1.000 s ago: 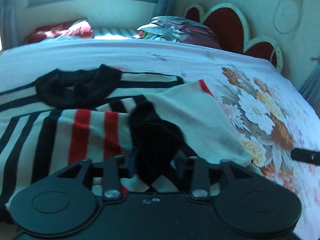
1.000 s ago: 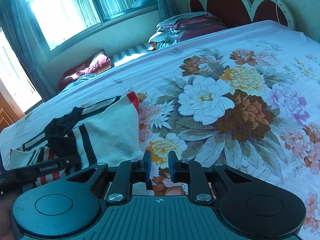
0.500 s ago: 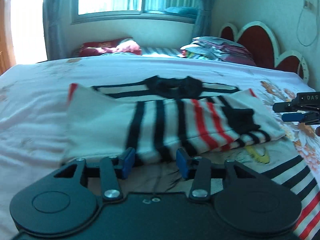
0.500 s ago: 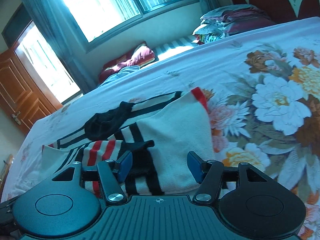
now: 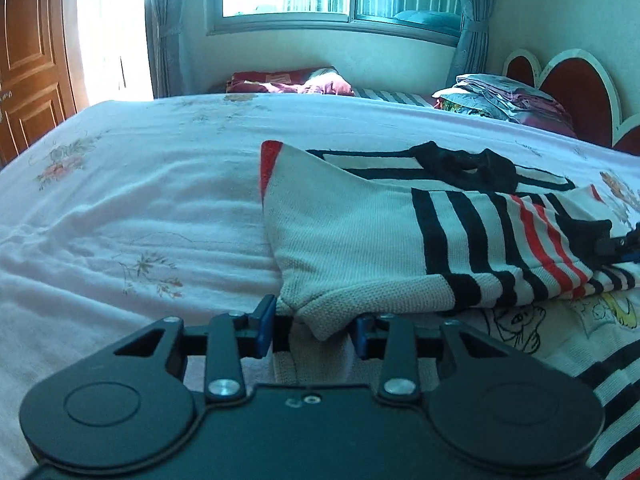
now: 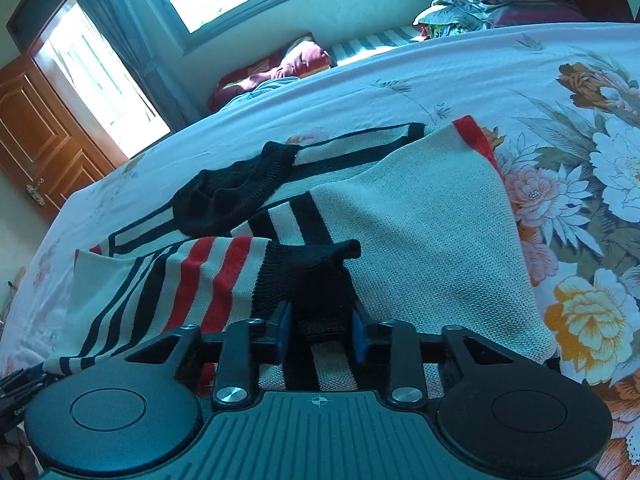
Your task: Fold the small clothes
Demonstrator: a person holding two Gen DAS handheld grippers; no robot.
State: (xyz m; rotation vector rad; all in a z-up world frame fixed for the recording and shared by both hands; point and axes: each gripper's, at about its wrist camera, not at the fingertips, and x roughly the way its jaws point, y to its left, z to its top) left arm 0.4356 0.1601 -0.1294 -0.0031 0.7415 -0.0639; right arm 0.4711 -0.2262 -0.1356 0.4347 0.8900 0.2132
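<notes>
- Since half a second ago both of my grippers have closed in on the sweater (image 5: 360, 236): the left has slid toward its plain folded corner, and the right has come up to the black cuff.
- Left of the sweater lies only bare bed (image 5: 132, 208), so I take the sweater as my landmark for everything else.
- At the sweater's near left corner my left gripper (image 5: 312, 330) is released, with the pale knit corner poking between its spread fingers but not pinched.
- From there the sweater runs away to the right, long axis across my view, with its black collar (image 5: 468, 164) on the far edge.
- At the sweater's right end my right gripper (image 6: 319, 334) is also unclenched, and the black cuff (image 6: 312, 276) of the folded-in sleeve sits between its fingers; I cannot tell whether the pads touch it.
- Beyond the sweater's right edge is the bed's big flower print, with nothing on it.
- I judge that the coming move turns on this: each gripper has a near end of the sweater in its reach, the left nearer the plain corner and the right nearer the cuff, so closing both would let me carry the near edge over toward the collar.
</notes>
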